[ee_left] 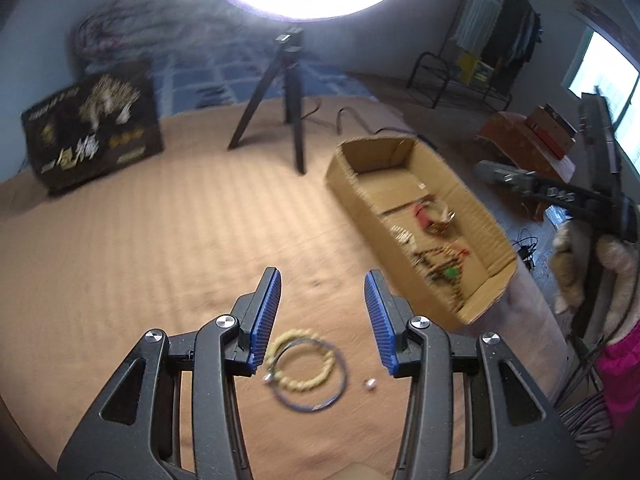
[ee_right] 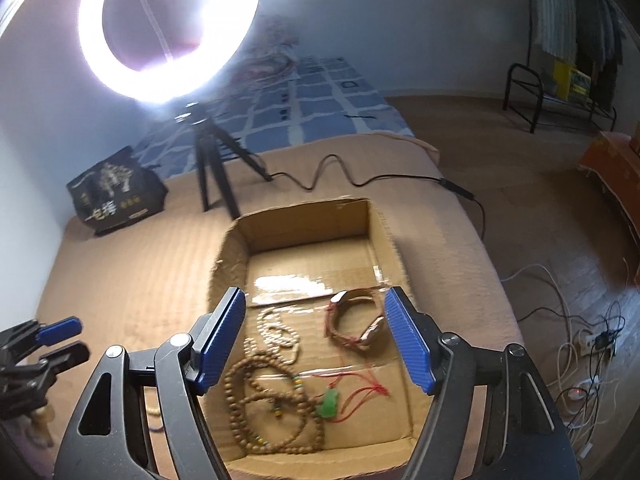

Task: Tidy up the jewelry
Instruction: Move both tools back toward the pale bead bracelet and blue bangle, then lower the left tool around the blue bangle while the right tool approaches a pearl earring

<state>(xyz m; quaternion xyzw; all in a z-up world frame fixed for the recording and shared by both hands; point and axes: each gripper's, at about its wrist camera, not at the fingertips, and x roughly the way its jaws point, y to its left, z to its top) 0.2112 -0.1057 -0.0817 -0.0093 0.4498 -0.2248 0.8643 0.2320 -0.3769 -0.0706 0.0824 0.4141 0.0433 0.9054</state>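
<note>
- The left gripper (ee_left: 323,312) hangs over the tan bedspread (ee_left: 160,240) with its 2 blue pads spread wide and nothing between them.
- Right under that gap lie a yellowish bead bracelet (ee_left: 303,360) and a thin dark bangle (ee_left: 316,376), overlapping each other on the cover. A tiny silver bead (ee_left: 370,385) sits just beside them, toward the right pad.
- The right gripper (ee_right: 316,340) is also wide open and empty, tilted down over the cardboard box (ee_right: 236,240).
- Inside the box, between and below its pads: a long brown bead necklace (ee_right: 272,412) coiled at the near end, a pale bead strand (ee_right: 278,332) behind it, a green pendant on red cord (ee_right: 329,403), and a red-corded bracelet (ee_right: 356,320) toward the right pad.
- From the left view, the box sits well to the right of the loose bracelets, near the bed edge, and the person's right hand (ee_left: 576,264) shows at the far right holding the other tool.
- From the right view, the left tool pokes in low at the left edge, beside the box.
- A black gift box (ee_left: 92,136) with gold Chinese characters stands at the back; too blurry for me to read.
- A ring light (ee_right: 168,28) on a tripod (ee_right: 216,168) glares behind the box.
</note>
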